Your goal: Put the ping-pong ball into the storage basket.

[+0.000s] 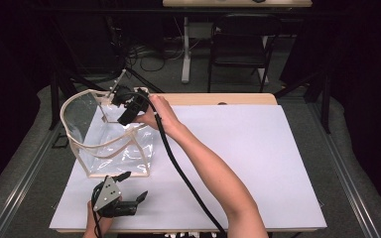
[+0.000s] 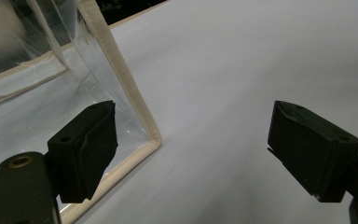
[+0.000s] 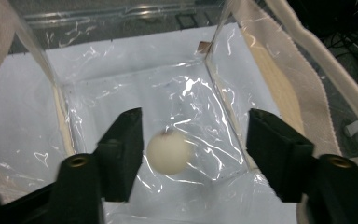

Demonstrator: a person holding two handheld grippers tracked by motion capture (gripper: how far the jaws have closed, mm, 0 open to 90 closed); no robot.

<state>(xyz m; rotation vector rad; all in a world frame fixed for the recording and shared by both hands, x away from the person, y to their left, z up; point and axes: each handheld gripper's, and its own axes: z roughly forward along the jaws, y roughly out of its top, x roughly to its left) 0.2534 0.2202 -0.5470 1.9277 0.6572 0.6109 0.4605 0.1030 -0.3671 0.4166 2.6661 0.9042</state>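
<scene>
bag: clear plastic bag [image 1: 110,144] with cream fabric trim, standing open on the left part of the desk, mouth up. Its long cream strap [image 1: 69,111] loops out on the far-left side.
ball: small whitish ball [image 3: 168,151] in the bag, down by the clear bottom panel. It looks a bit blurry in the right gripper view, so can't say if it's resting or not. Can't really pick it out from the high view.
right gripper: right gripper [image 1: 129,110] is up over the bag's far rim, pointing down into the opening. In its own view the jaws are spread wide, with the ball in the gap between them but not touching either one. Nothing pinched.
left gripper: left gripper [image 1: 129,191] sits low at the near edge of the desk, just in front of the bag. Jaws spread wide apart here too, holding nothing. In its own view the bag's near bottom corner [image 2: 151,137] is just beside one jaw, and the other jaw is out over bare sheet.
desk: desk [image 1: 248,99] is wood, covered by a big white sheet [image 1: 238,158].
background: a black folding chair [image 1: 240,42] beyond the desk, some cables on the floor.
</scene>
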